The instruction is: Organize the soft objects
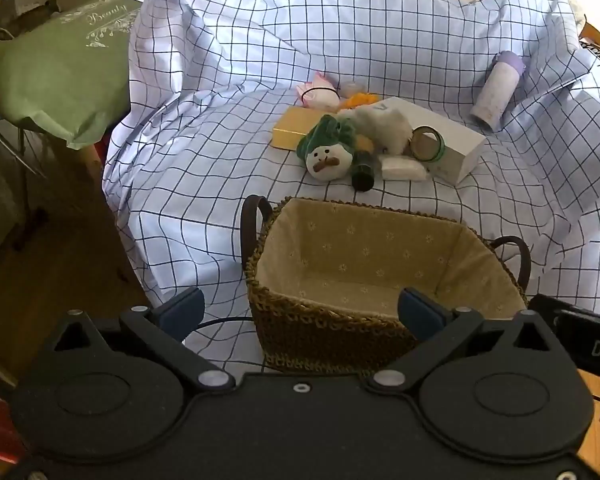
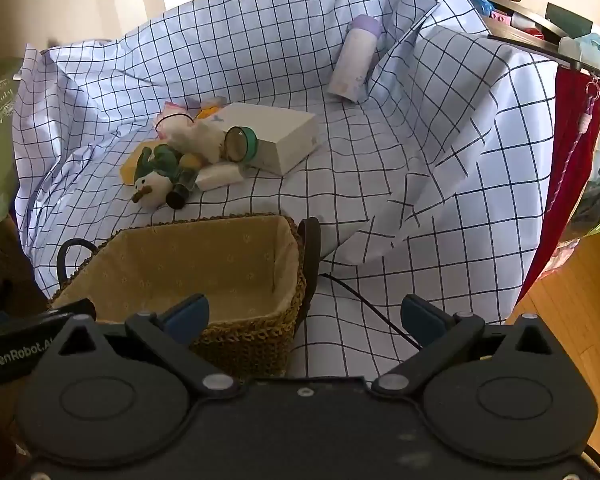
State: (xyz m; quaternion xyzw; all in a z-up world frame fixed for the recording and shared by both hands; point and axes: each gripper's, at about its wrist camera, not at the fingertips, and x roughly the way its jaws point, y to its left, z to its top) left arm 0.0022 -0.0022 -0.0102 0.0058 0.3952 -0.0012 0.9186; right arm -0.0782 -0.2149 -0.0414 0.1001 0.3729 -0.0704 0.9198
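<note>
A woven basket (image 1: 300,332) (image 2: 256,332) with a beige lining stands empty on the checked sheet, close in front of both grippers. Behind it lies a heap: a snowman plush with a green hat (image 1: 327,160) (image 2: 153,189), a white fluffy plush (image 1: 384,124) (image 2: 202,138), a pink soft toy (image 1: 318,94) (image 2: 172,120) with a black band, and something yellow (image 1: 360,100). My left gripper (image 1: 300,314) hangs open above the basket's near wall. My right gripper (image 2: 306,314) is open over the basket's right handle. Neither holds anything.
In the heap also lie a white box (image 1: 456,148) (image 2: 278,136), a gold box (image 1: 290,130), a tape roll (image 1: 428,143) (image 2: 240,143), a dark bottle (image 1: 364,174) (image 2: 179,194) and a white packet (image 1: 402,169). A lilac bottle (image 1: 496,88) (image 2: 354,60) lies far right. A green pillow (image 1: 60,72) sits left.
</note>
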